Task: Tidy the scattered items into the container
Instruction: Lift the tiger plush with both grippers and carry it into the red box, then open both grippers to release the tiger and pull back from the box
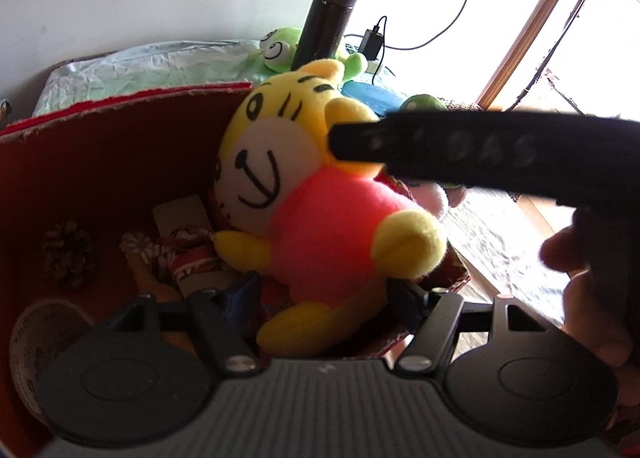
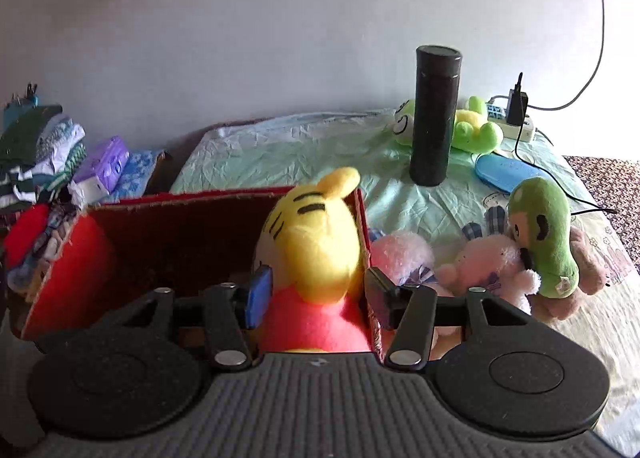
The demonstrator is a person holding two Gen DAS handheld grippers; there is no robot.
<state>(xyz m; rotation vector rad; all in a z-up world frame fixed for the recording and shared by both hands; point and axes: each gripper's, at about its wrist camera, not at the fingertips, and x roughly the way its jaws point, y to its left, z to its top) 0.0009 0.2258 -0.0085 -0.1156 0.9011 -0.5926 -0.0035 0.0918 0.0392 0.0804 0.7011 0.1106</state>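
Note:
A yellow tiger plush [image 1: 320,214] in a pink shirt sits upright inside the red cardboard box [image 1: 100,146] at its right end. My left gripper [image 1: 324,296] is open, its pads on either side of the tiger's lower body with a gap on the left. One black finger [image 1: 440,150] of the right gripper reaches in beside the tiger's ear. In the right wrist view the tiger [image 2: 316,254] stands between the open jaws of my right gripper [image 2: 318,294]; the right pad sits outside the box [image 2: 180,234] wall. Pink plush toys [image 2: 488,262] and a green plush [image 2: 544,234] lie on the bed beside the box.
A pine cone [image 1: 68,254] and a round tin [image 1: 36,342] lie in the box. On the bed stand a black flask [image 2: 436,114], a green frog plush [image 2: 476,130], a blue case [image 2: 504,172] and a power strip [image 2: 518,122]. Folded clothes [image 2: 40,162] sit at the left. A hand [image 1: 592,298] holds the right gripper.

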